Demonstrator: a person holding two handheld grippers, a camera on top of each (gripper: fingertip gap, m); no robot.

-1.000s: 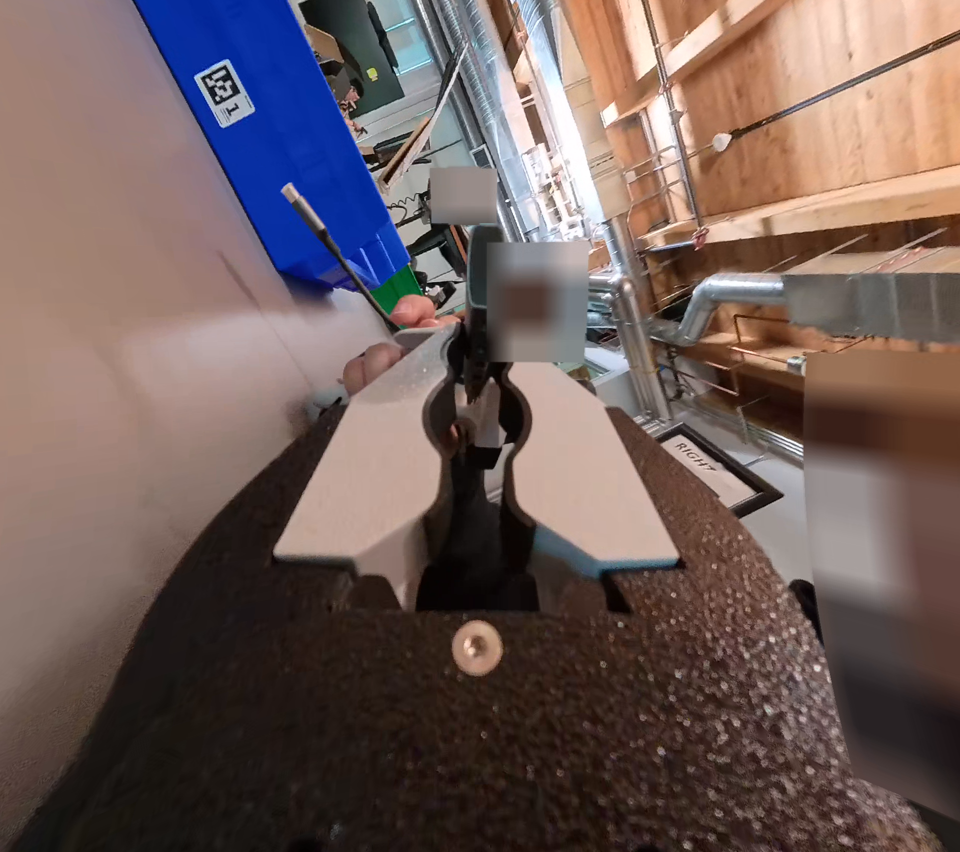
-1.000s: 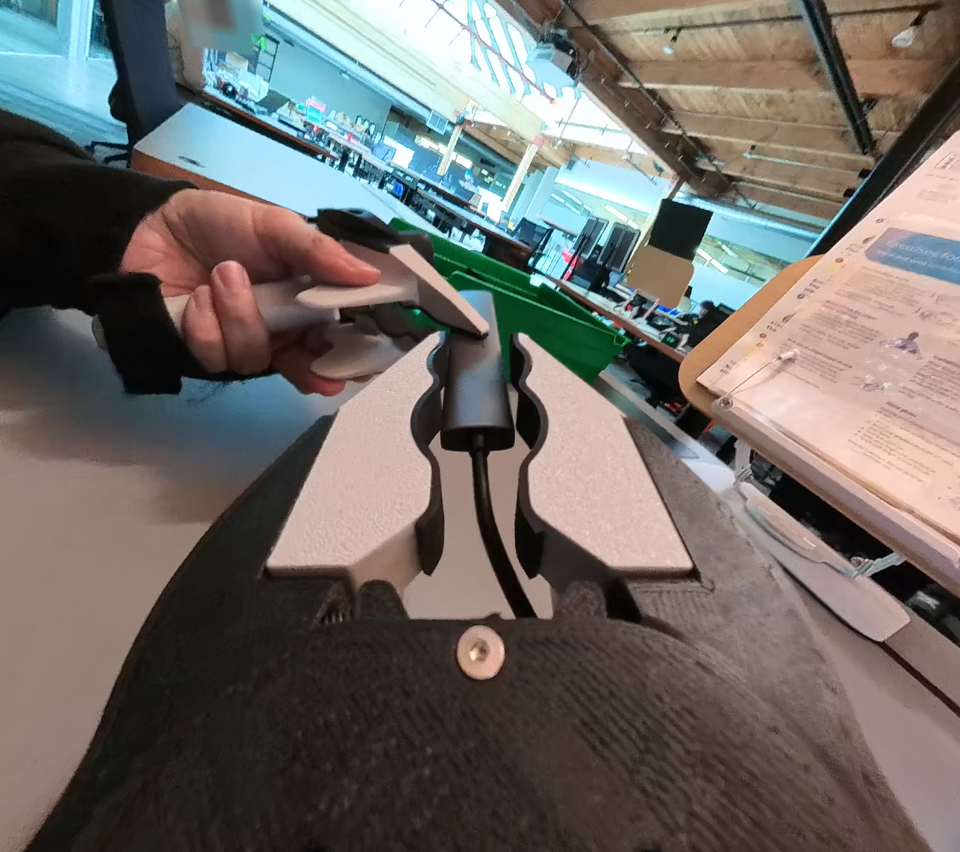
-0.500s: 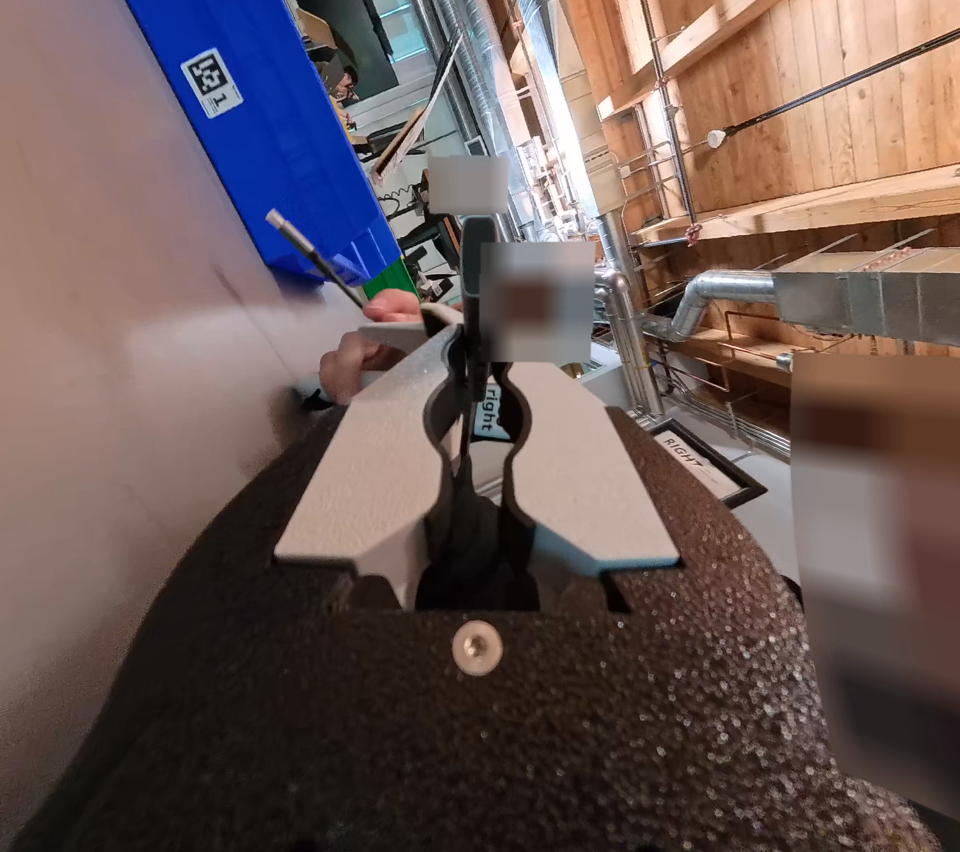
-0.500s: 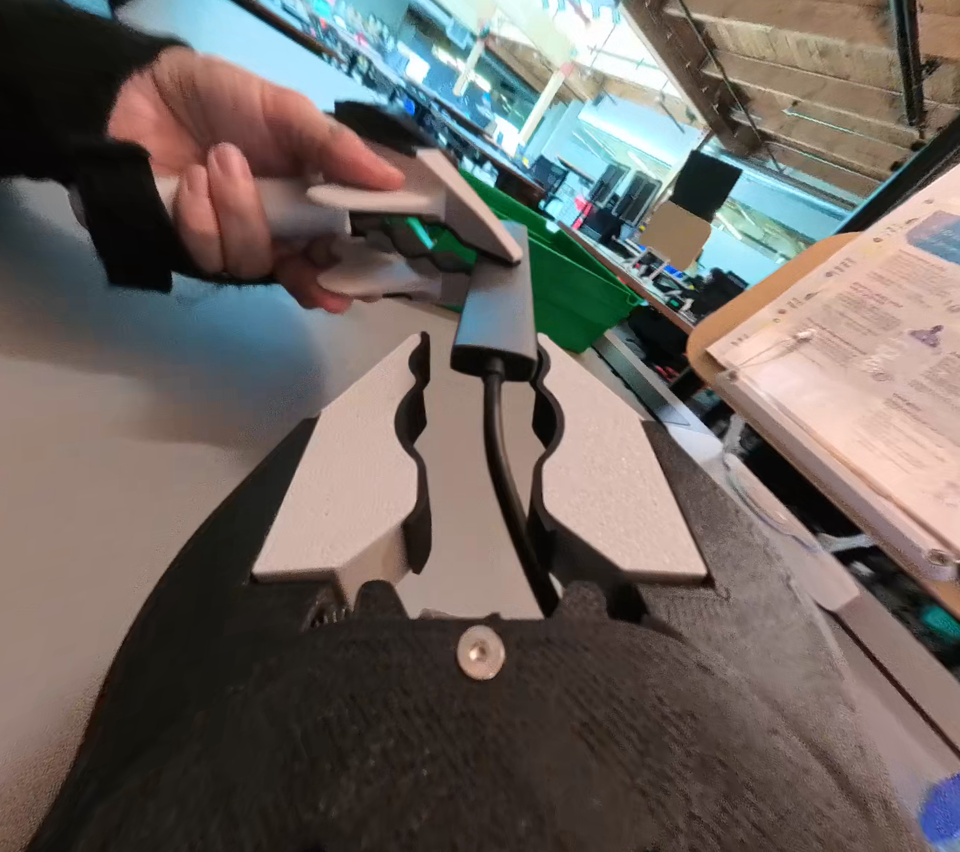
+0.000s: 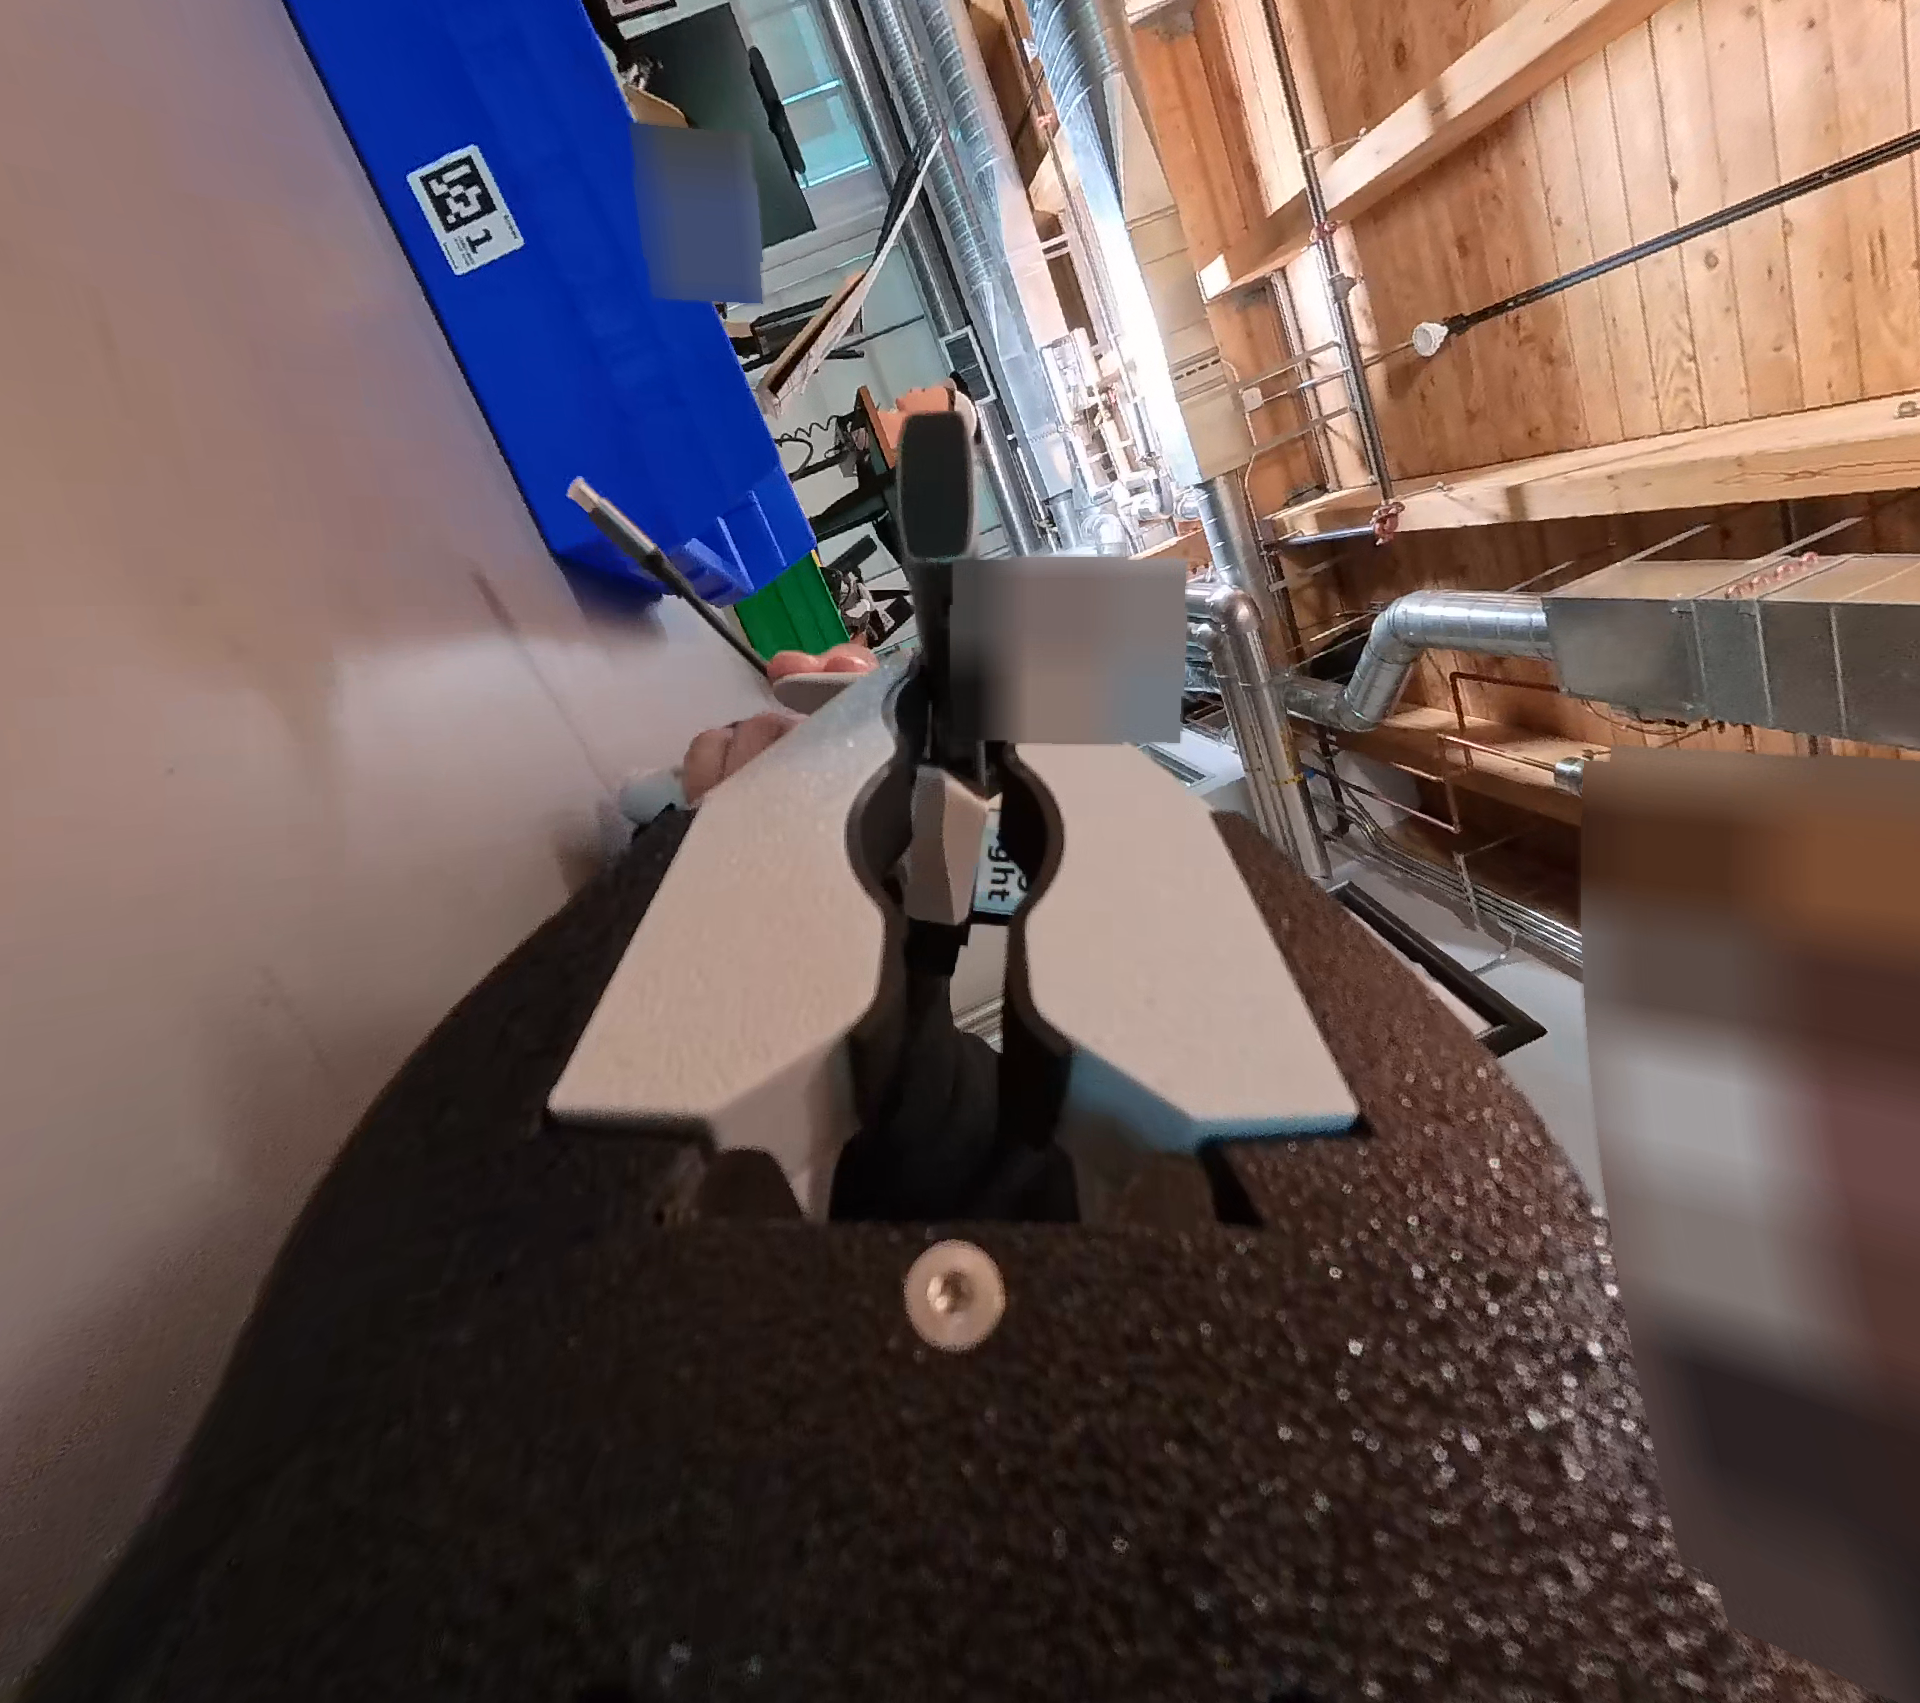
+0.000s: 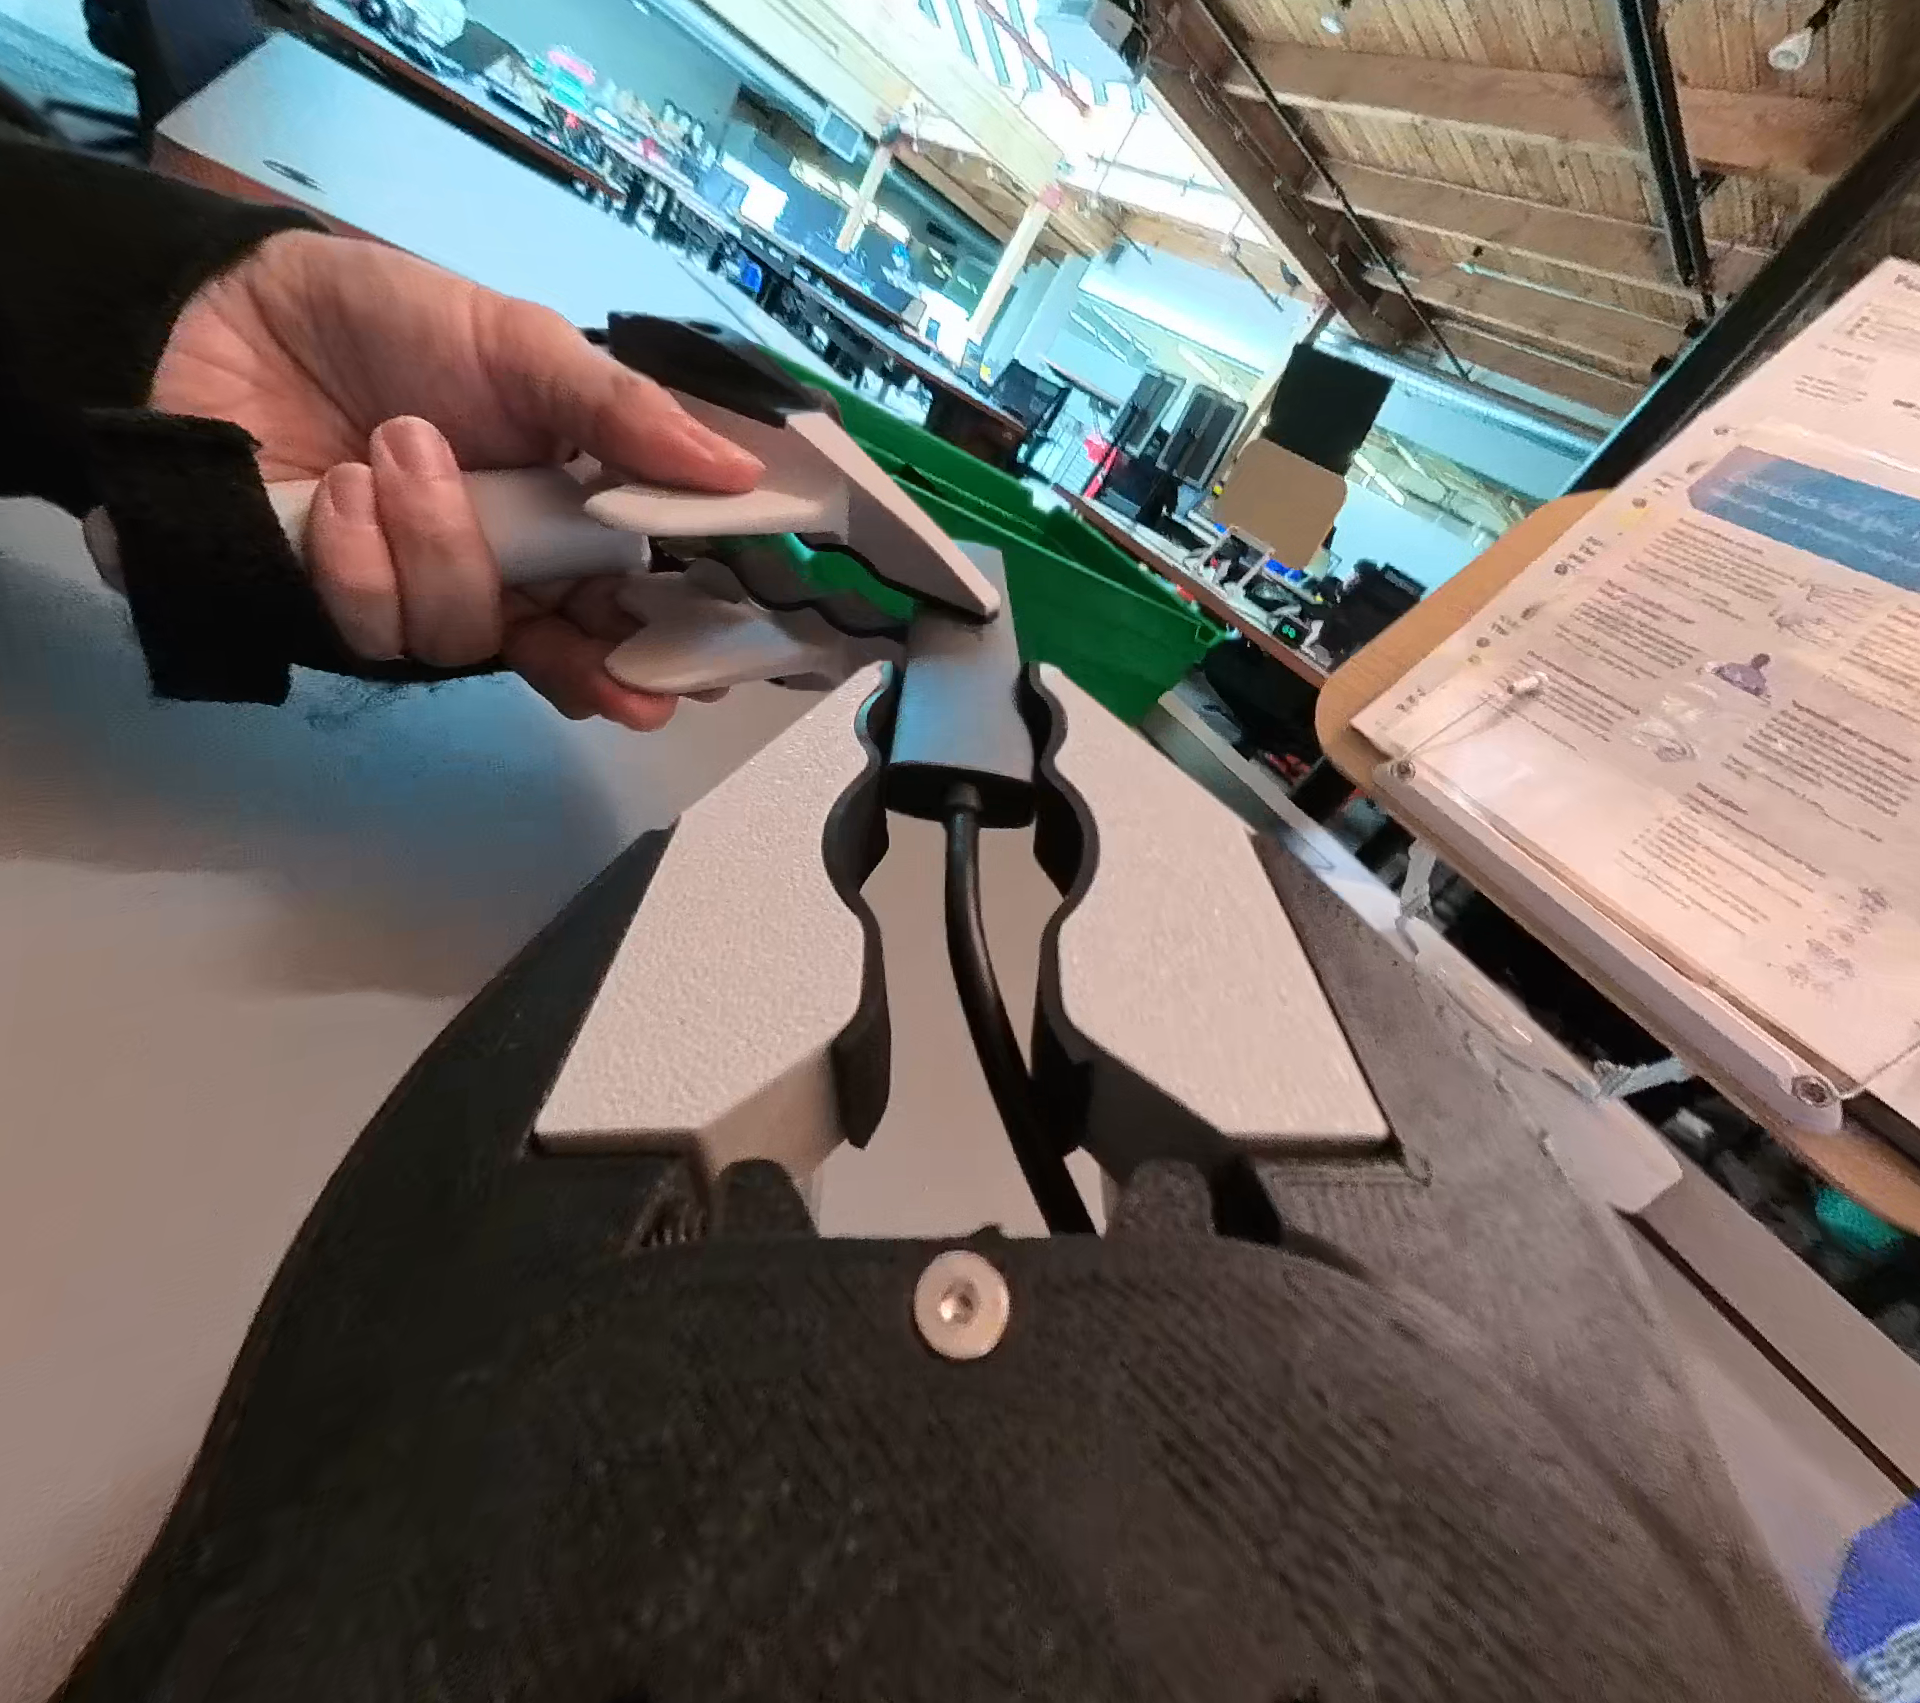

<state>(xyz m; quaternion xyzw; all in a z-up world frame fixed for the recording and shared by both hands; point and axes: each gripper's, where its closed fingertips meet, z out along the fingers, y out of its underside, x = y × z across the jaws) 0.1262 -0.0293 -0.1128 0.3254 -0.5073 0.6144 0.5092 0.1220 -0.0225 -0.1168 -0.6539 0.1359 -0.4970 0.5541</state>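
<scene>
Left gripper [image 5: 940, 687] is being held rolled onto its side, so the white worktop [image 5: 208, 718] is running up the left edge of its view. Its jaws are sitting close together with only a narrow slot between them. A dark strip is showing in that slot, but a blur patch is covering one tip, so I can't tell if it's actually pinching. In the right wrist view, a hand [image 6: 416, 427] in a black sleeve [image 6: 104, 251] is squeezing its handles. The tips are touching the far end of the adapter [image 6: 956, 728], probably steadying that end.

A silver plug [image 5: 592, 498] on a thin lead is sticking up free beside the blue bin [image 5: 468, 95], which is standing on the worktop toward its far edge. Nothing is gripping the plug.

Right gripper [image 6: 956, 677] is clamping the adapter's dark body near the fingertips, seated in the wavy pad recess. That's likely stopping it from twisting. The adapter is hanging above the worktop, not resting on it. Its black cable [image 6: 987, 978] is trailing back through the gap between the fingers toward the gripper body, slack and unpinched.

A green bin [image 6: 1101, 614] is sitting at the worktop's far edge behind both grippers. A tilted document board [image 6: 1662, 718] is standing at the right edge, well apart from the grippers.
</scene>
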